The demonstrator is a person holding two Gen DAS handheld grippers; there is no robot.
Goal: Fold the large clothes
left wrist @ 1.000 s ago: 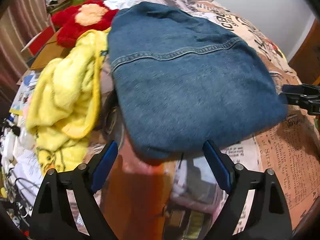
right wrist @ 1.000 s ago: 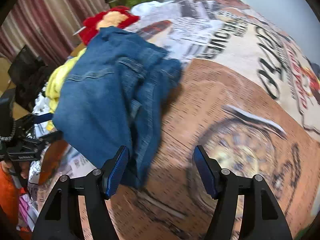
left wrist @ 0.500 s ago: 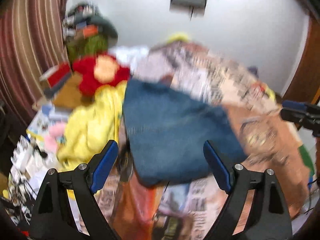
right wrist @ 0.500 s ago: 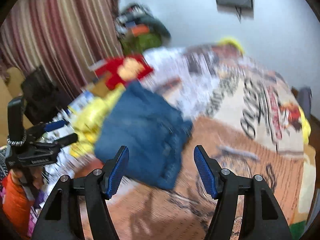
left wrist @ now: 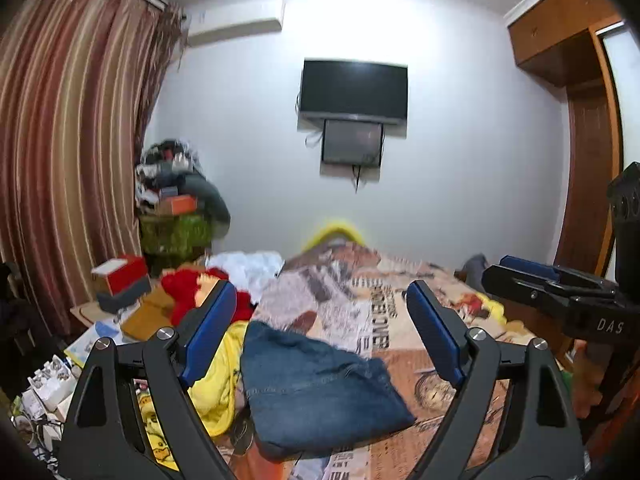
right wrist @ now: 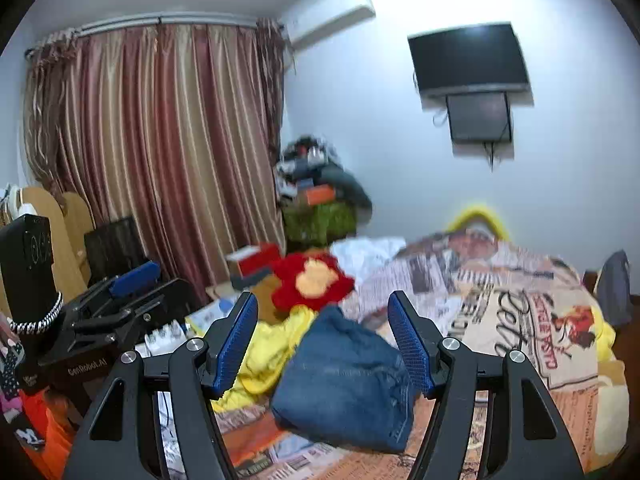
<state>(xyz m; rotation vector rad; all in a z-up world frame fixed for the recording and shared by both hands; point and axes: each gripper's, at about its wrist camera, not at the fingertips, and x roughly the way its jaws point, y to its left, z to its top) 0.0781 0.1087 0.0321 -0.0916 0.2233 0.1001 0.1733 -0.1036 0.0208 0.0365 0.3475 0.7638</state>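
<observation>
Denim jeans lie folded on the bedspread.

Matt denim jeans — printed cloth bedspread

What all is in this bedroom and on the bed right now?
folded jeans: one, blue, on the bed
yellow garment: one, yellow, left of the jeans
plush toy: one, red, behind the yellow garment
bedspread: one, newspaper print, covering the bed
TV: one, black, on the wall
curtain: one, striped red-gold, left side
air conditioner: one, white, high on the wall
left gripper: one, black with blue pads, open, empty
right gripper: one, same, open, empty
</observation>
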